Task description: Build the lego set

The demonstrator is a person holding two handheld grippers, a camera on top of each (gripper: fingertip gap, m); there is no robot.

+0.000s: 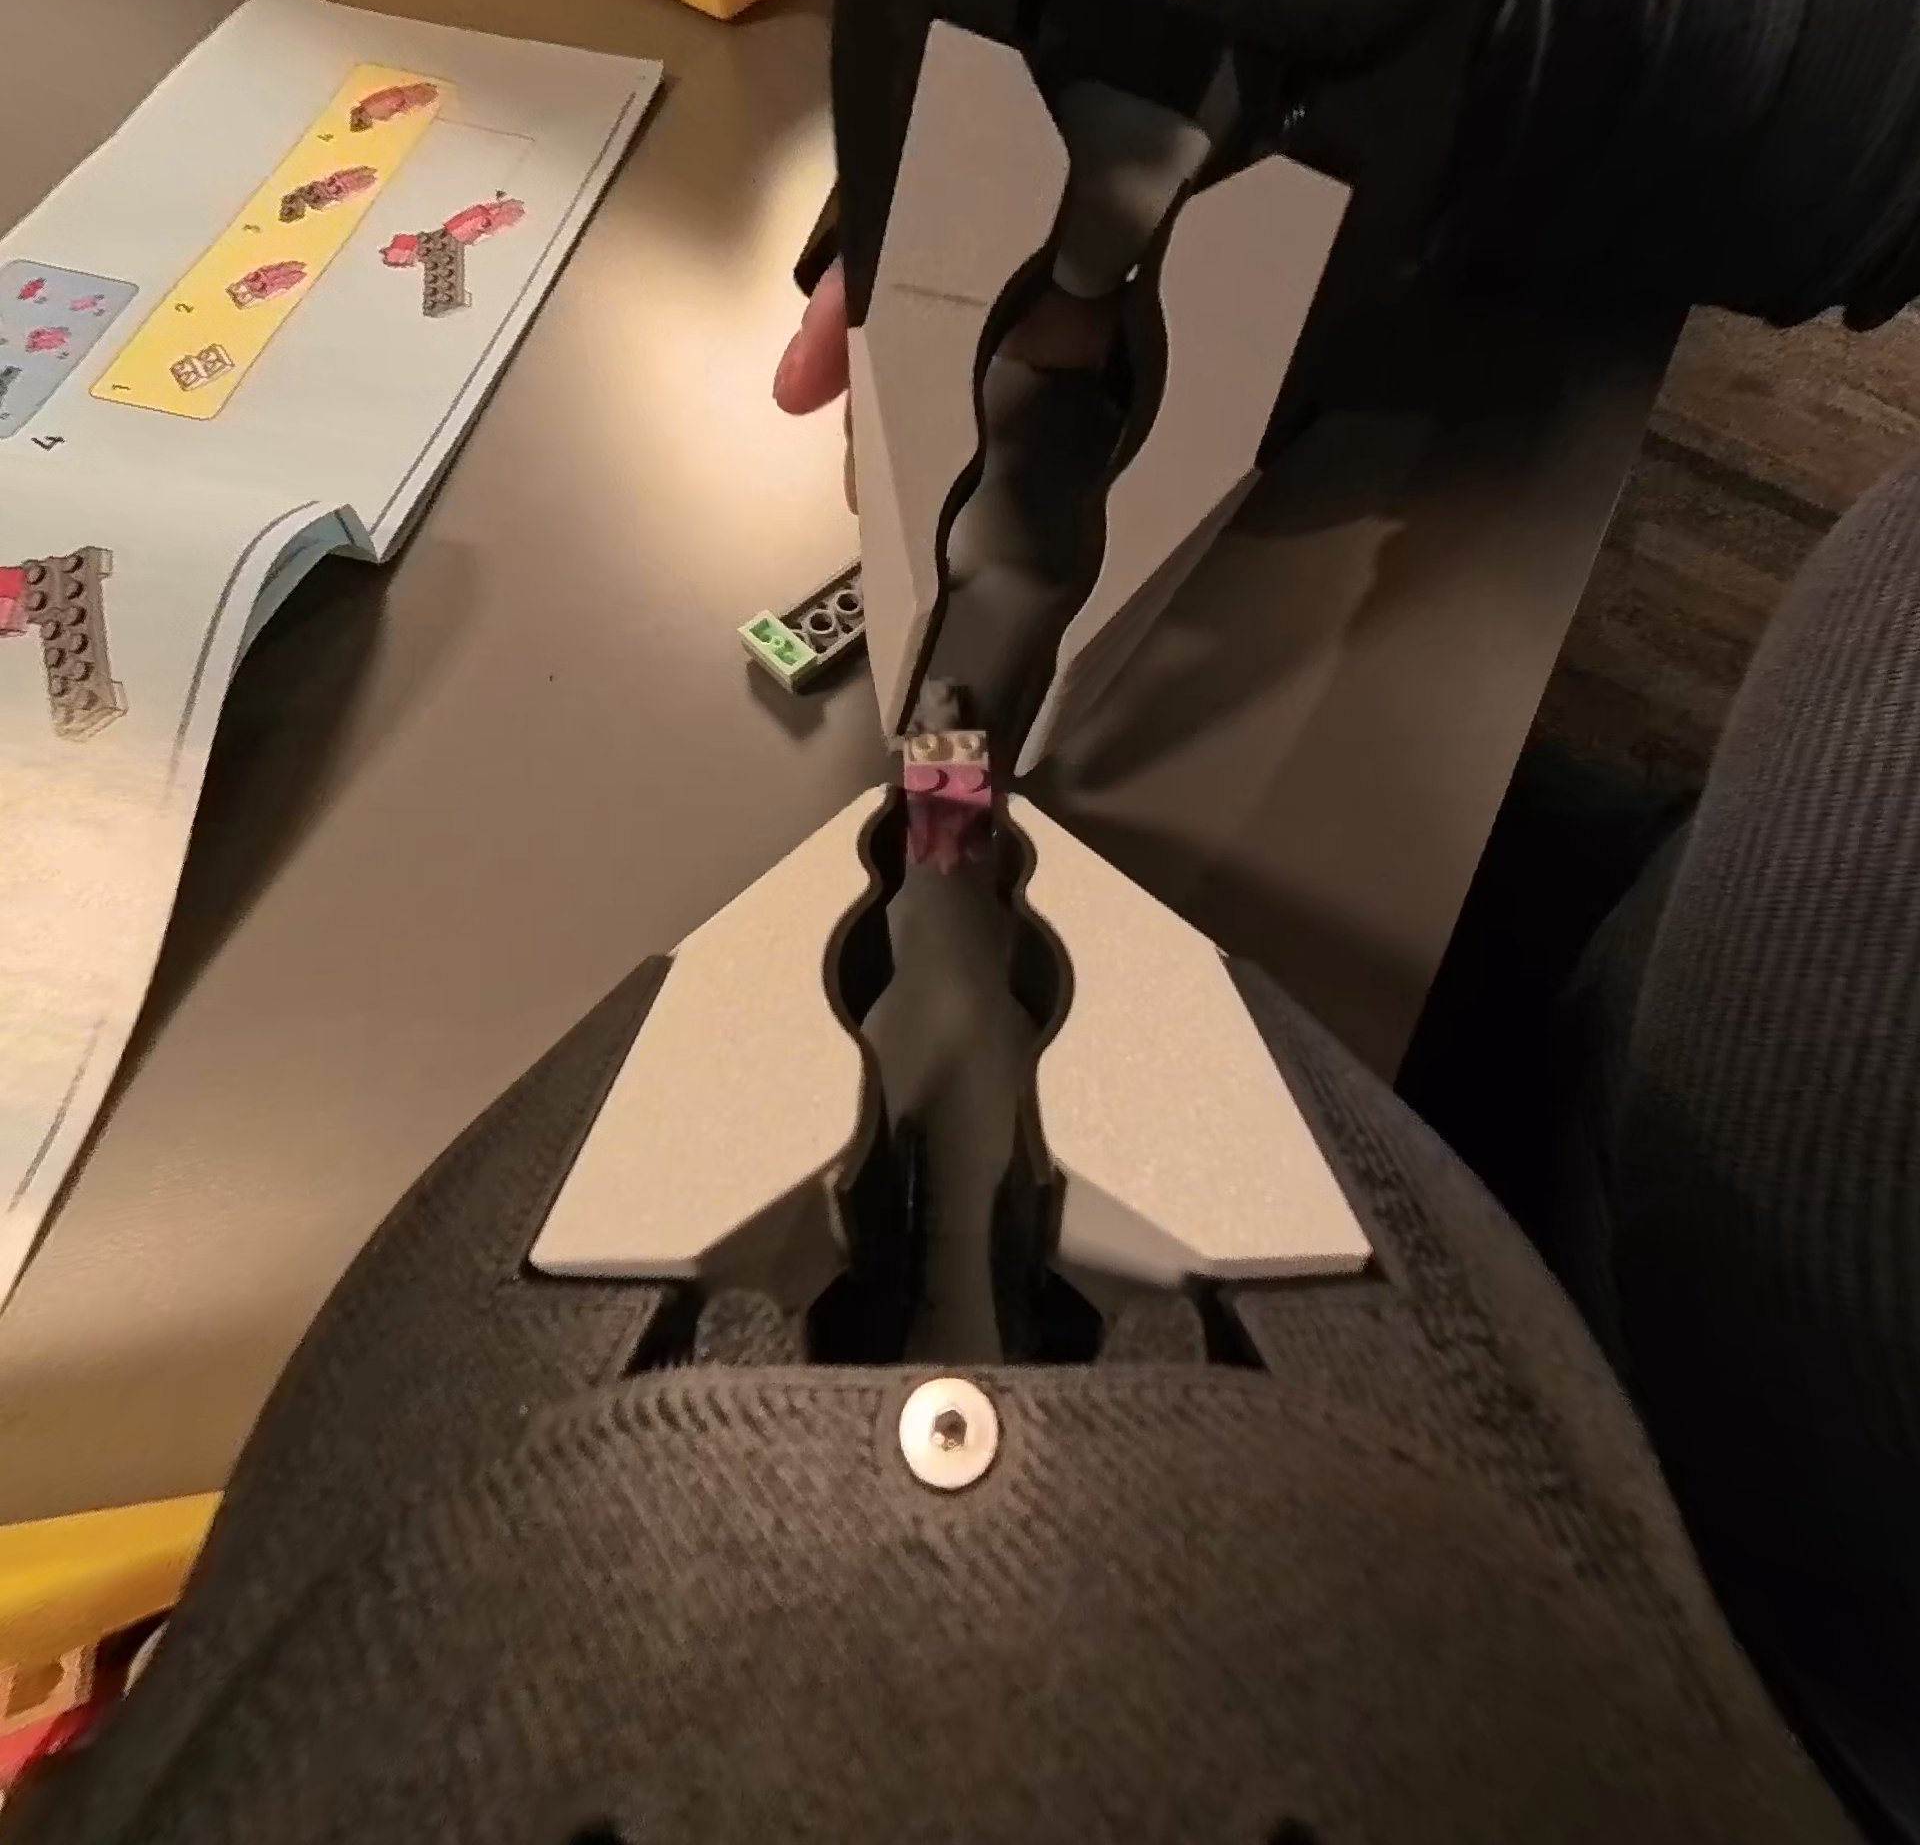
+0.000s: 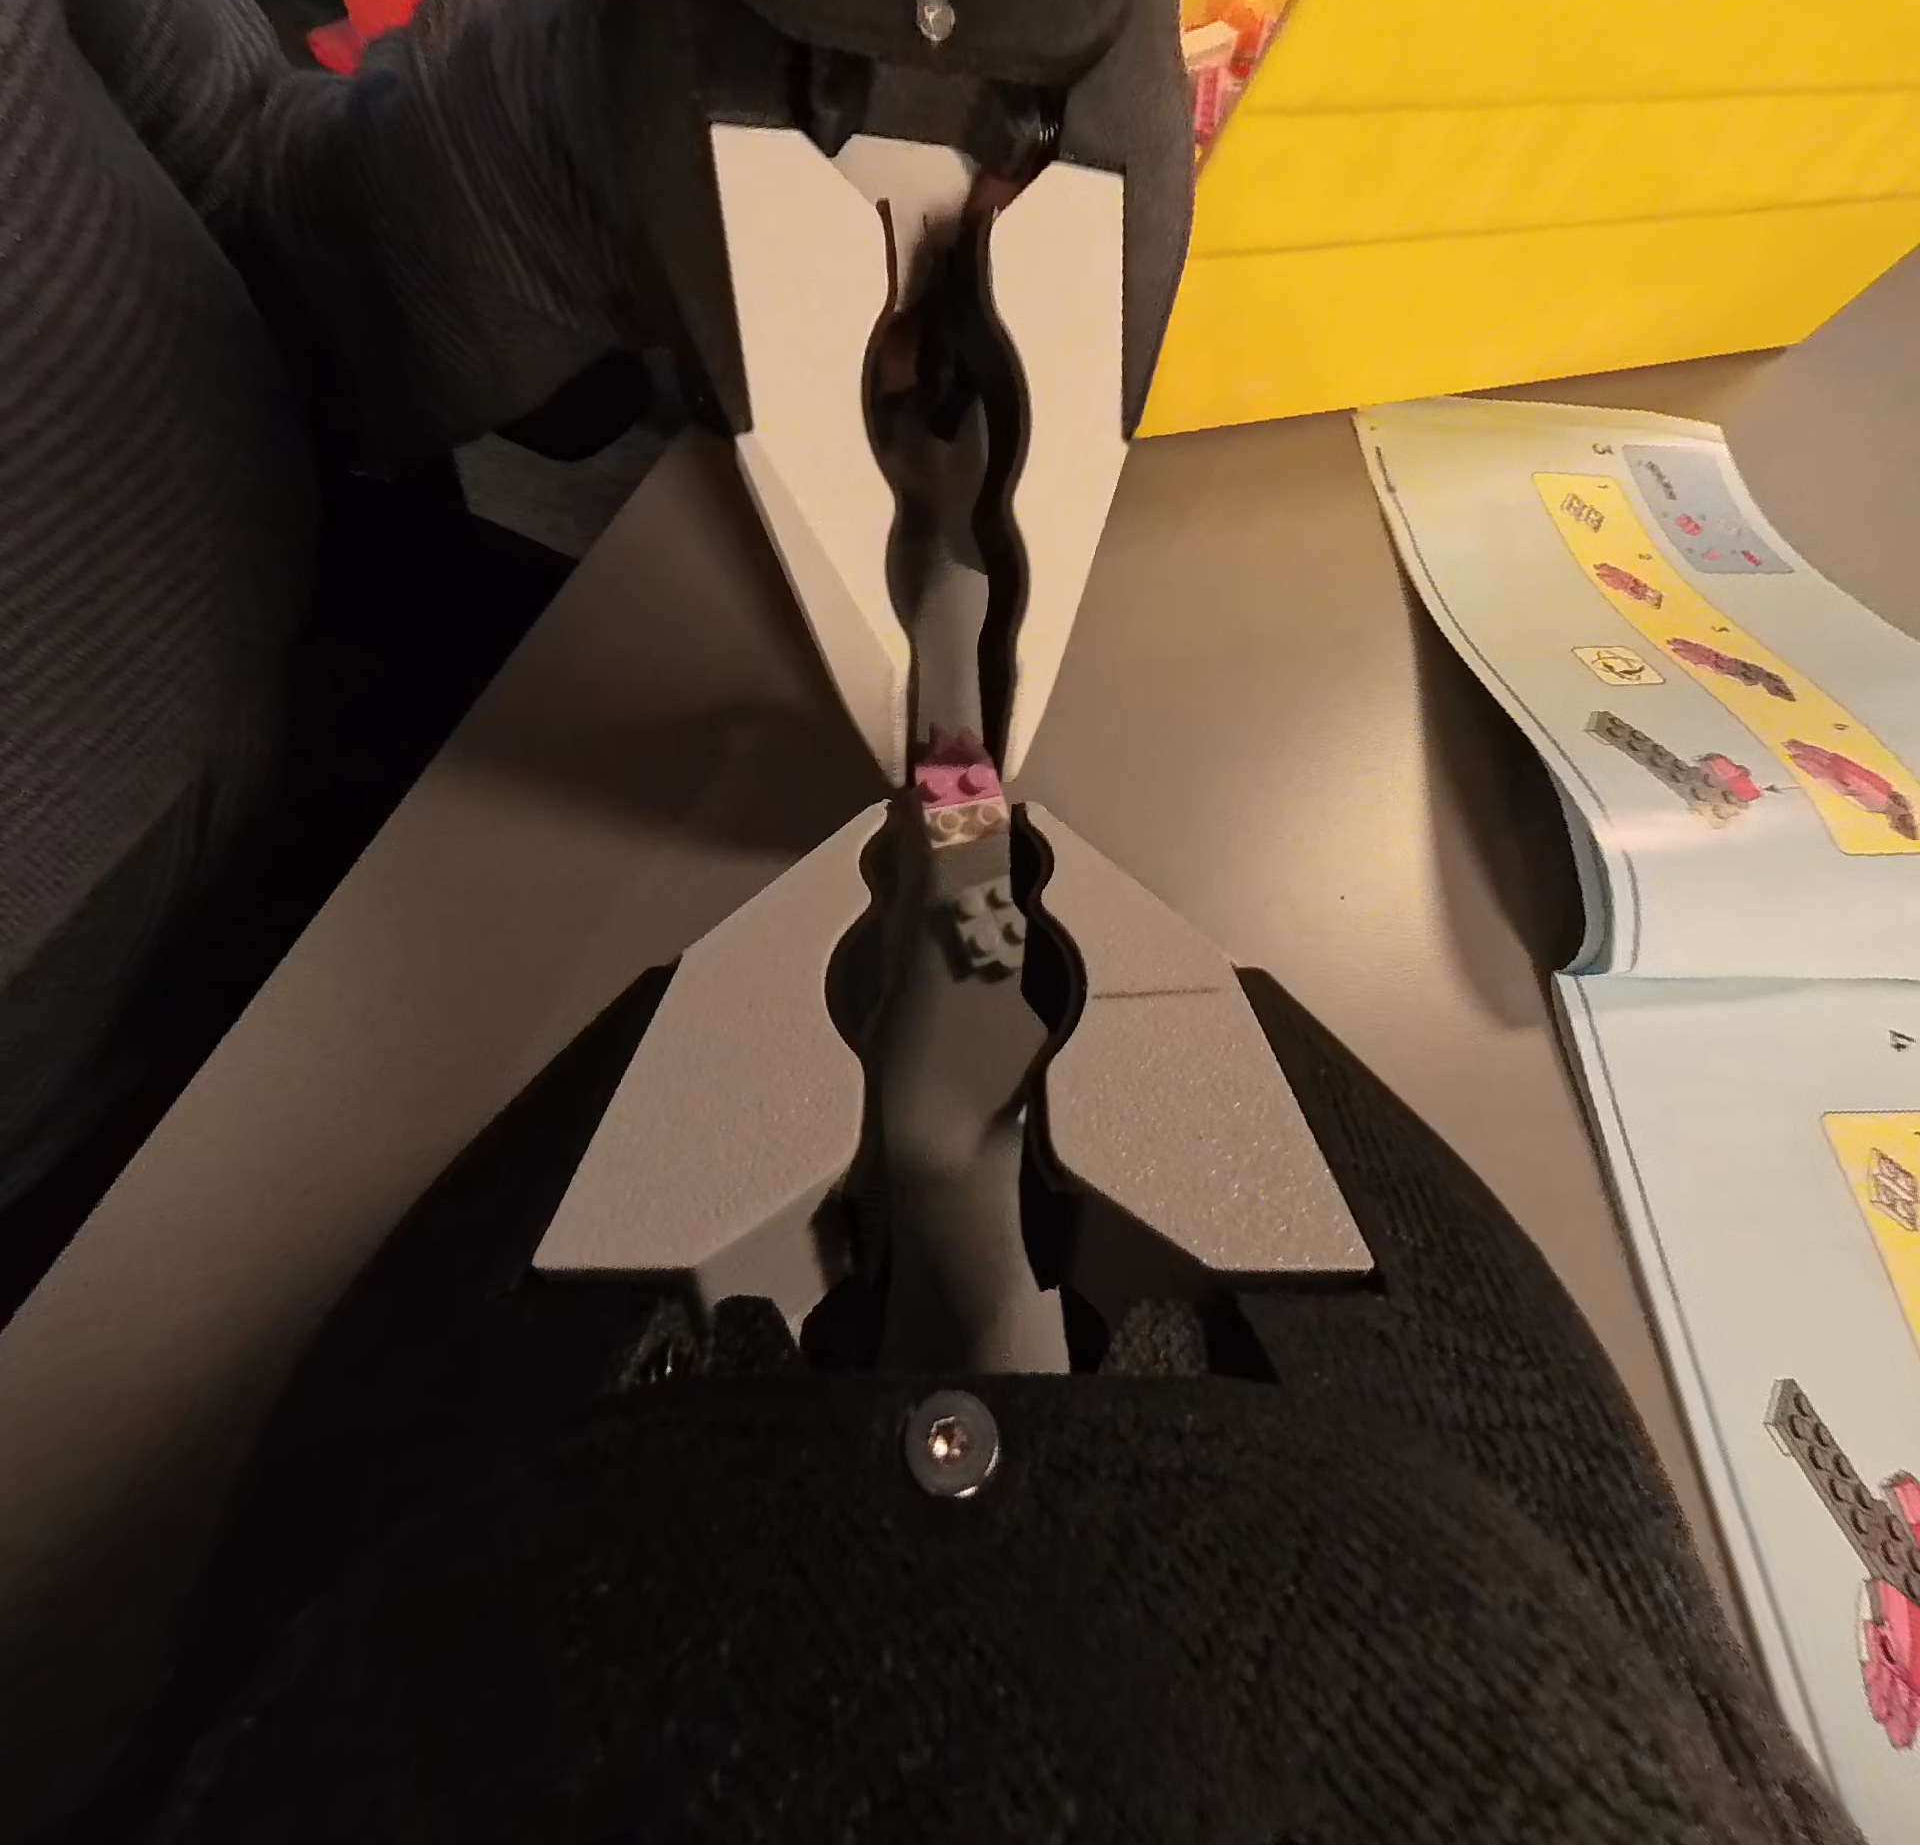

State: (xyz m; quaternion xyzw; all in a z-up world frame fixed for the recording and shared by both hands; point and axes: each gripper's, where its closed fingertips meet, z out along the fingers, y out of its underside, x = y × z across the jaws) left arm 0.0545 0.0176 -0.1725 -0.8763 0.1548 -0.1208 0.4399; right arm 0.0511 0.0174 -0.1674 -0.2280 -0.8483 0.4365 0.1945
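Observation:
My two grippers meet tip to tip above the brown table [image 1: 468, 860]. My left gripper [image 1: 948, 798] is shut on a small pink brick [image 1: 945, 821], which also shows in the right wrist view [image 2: 961, 779]. A tan brick [image 1: 945, 749] is joined to the pink one and stands between the tips of my right gripper [image 2: 954, 810]. In the left wrist view a thin gap shows between the tan brick and one right fingertip [image 1: 1029, 756], so those pads do not press on it. A grey brick [image 2: 982, 928] sits tilted behind the tan brick [image 2: 966, 821], between the right fingers.
An open instruction booklet [image 1: 312, 289] lies on the table, also in the right wrist view [image 2: 1714, 756]. A yellow box [image 2: 1507, 185] stands behind it. A green and a grey brick [image 1: 805, 637] lie near the tips. A person's dark sleeve [image 1: 1662, 133] and the table edge are close. My two grippers' fingertips are within a few centimetres of each other.

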